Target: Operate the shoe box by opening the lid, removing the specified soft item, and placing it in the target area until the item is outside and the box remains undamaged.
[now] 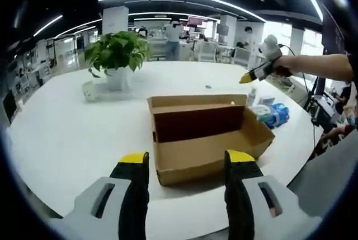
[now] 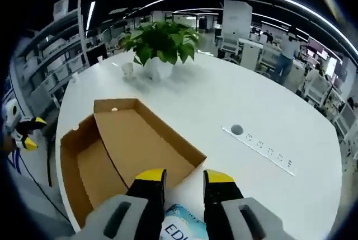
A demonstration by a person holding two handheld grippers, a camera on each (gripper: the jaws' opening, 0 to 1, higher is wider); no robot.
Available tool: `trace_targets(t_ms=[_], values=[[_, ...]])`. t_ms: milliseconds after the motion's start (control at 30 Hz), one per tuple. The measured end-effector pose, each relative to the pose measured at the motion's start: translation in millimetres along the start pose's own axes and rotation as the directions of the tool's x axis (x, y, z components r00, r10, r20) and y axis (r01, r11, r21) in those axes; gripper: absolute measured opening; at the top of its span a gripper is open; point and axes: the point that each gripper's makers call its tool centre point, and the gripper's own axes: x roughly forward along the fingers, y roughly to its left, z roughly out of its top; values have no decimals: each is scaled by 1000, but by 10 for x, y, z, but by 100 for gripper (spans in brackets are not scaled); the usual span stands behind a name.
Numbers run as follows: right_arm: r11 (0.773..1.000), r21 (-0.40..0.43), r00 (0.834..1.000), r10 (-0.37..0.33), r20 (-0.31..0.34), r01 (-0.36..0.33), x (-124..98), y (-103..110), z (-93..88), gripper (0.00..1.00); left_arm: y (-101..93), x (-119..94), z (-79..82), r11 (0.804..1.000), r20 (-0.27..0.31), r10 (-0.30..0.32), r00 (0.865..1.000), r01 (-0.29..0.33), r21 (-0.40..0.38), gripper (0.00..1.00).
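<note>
The brown cardboard shoe box (image 1: 207, 139) lies open on the white table (image 1: 72, 133), its lid standing up at the far side and the inside looking bare. My left gripper (image 1: 187, 161) hangs just in front of the box, jaws wide open and holding nothing. A hand holds my right gripper (image 1: 253, 75) in the air beyond the box's right end. A soft blue-and-white pack (image 1: 272, 114) rests on the table to the right of the box. In the right gripper view the box (image 2: 123, 150) lies ahead to the left. The pack (image 2: 180, 230) shows low between the parted jaws of my right gripper (image 2: 184, 187).
A potted green plant (image 1: 117, 55) stands at the back left of the table, with a small white cup (image 2: 127, 69) beside it. A round cable port (image 2: 237, 130) and a long strip (image 2: 265, 150) sit in the tabletop. Desks, shelves and people fill the office behind.
</note>
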Motion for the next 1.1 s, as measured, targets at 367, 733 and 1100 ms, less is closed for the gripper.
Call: trace_targets(t_ms=[367,733,1100], values=[[974,226,999,-22,-31,28,138,-7,-76,23,209,237,-197,998,-69,48,997,-51,-41,34],[927,357,993,-90,-72,110,340,-79,-162,25,381,436,-369,991,-146,85,986,-98,-91,18],[874,462,987,-107,-117,150,541,-72,-317,28,417,511,-483,986,-161,78,984,-100,-130,9]])
